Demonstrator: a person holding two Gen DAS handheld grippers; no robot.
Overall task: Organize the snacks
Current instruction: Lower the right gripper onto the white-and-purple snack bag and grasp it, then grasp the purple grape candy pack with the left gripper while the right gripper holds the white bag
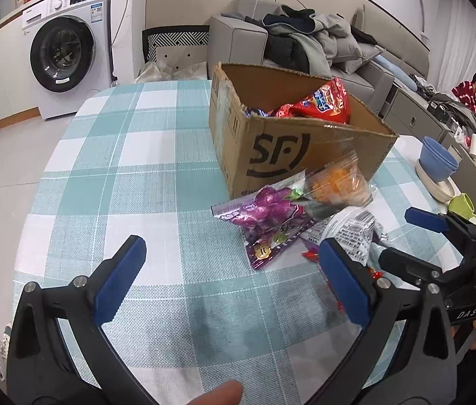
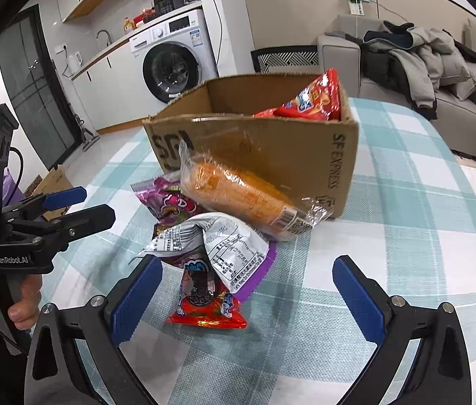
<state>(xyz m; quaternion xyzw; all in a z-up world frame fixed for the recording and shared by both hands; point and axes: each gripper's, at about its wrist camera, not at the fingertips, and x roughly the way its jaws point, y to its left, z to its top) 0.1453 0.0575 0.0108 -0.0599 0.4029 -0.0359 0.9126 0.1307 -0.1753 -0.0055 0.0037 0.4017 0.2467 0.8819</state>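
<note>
On the checked surface (image 1: 109, 182): teal-and-white cloth, carrying an open cardboard box and a small heap of loose snacks.
Cardboard box (image 2: 271, 141): upright, flaps gone, printed with a black logo; stands at the far side of the heap, touching the clear-wrapped roll.
Inside the box: red snack bag (image 2: 315, 98) leaning against the right wall, top poking above the rim; something blue beside it in the left view, too hidden to name.
Clear-wrapped orange roll (image 2: 238, 195): lying tilted against the box front, resting across the other packets.
Purple grape packet (image 1: 264, 216): flat on the cloth, partly under the roll.
Silver-white packet (image 2: 214, 239): crumpled, printed side up, lying over the purple one and over the top of the small red packet.
Small red packet (image 2: 207, 307): nearest item to the right gripper, flat on the cloth, lower end free.
Left gripper (image 1: 234, 280): fingers spread wide, nothing between them, poised over bare cloth just left of the heap.
Right gripper (image 2: 248, 293): fingers likewise wide apart and empty, the small red packet lying between them; contact with the cloth cannot be judged from this angle.
Hands: one hand (image 2: 11, 303) wrapped around the left gripper's handle.
Background: washing machine (image 1: 65, 54), grey sofa (image 2: 457, 108) piled with coats, blue bowls (image 1: 438, 162) at the surface's right edge.
</note>
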